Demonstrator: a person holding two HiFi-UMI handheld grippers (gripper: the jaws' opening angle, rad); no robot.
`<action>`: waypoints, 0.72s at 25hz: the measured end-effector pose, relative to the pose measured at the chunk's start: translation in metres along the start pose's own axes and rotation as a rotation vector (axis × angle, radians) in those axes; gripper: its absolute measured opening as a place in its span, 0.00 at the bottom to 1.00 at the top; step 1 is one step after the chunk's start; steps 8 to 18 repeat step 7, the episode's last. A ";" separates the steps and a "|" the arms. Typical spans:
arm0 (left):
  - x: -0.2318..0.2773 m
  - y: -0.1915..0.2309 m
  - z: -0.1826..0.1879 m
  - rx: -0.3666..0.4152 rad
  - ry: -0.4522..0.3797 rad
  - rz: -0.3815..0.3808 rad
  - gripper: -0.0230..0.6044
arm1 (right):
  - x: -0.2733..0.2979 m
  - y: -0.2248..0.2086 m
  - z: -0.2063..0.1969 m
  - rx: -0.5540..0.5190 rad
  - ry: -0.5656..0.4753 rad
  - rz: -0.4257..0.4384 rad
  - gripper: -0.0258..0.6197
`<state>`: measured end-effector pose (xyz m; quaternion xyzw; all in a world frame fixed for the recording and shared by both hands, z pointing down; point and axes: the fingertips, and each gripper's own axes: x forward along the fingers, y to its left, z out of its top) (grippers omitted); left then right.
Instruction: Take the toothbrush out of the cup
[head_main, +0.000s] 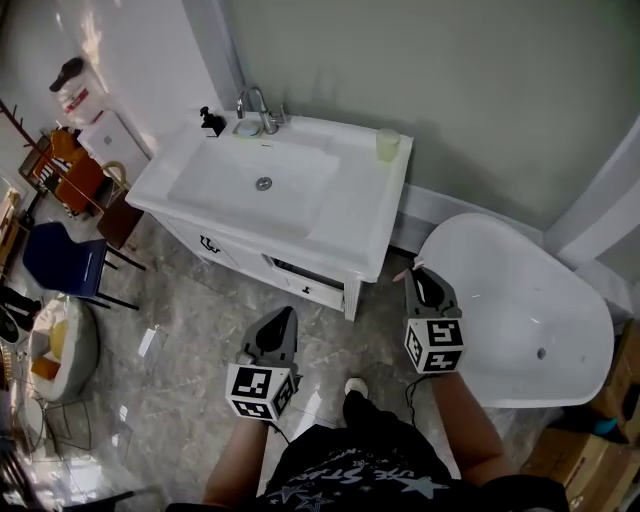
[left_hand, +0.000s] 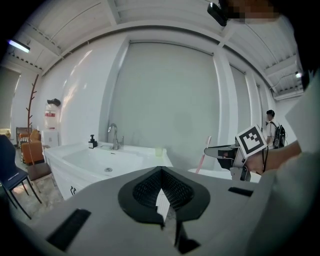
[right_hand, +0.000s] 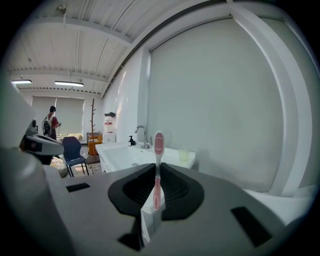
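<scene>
My right gripper (head_main: 416, 274) is shut on a pink toothbrush (right_hand: 158, 142), which stands upright between the pads with its head above the jaws. In the left gripper view the toothbrush (left_hand: 202, 156) sticks up from the right gripper (left_hand: 220, 151). The pale green cup (head_main: 387, 143) stands on the far right corner of the white sink counter (head_main: 345, 235), well apart from both grippers; it also shows as the cup (right_hand: 183, 155) and the cup (left_hand: 159, 151). My left gripper (head_main: 284, 316) is shut with nothing in it, over the floor in front of the vanity.
A white bathtub (head_main: 520, 300) lies right of the vanity. A faucet (head_main: 258, 108) and a black soap bottle (head_main: 211, 122) stand at the basin's back. A blue chair (head_main: 60, 258) and cluttered furniture fill the left; cardboard boxes (head_main: 590, 460) sit at the lower right.
</scene>
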<state>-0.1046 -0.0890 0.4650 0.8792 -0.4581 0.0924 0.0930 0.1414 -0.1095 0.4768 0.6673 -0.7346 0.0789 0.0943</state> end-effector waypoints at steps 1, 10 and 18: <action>-0.011 0.004 -0.004 0.000 -0.003 0.002 0.06 | -0.006 0.008 -0.001 -0.001 0.002 0.001 0.10; -0.081 0.016 -0.013 -0.052 0.015 0.037 0.06 | -0.047 0.061 -0.003 -0.017 0.008 0.025 0.10; -0.081 0.016 -0.013 -0.052 0.015 0.037 0.06 | -0.047 0.061 -0.003 -0.017 0.008 0.025 0.10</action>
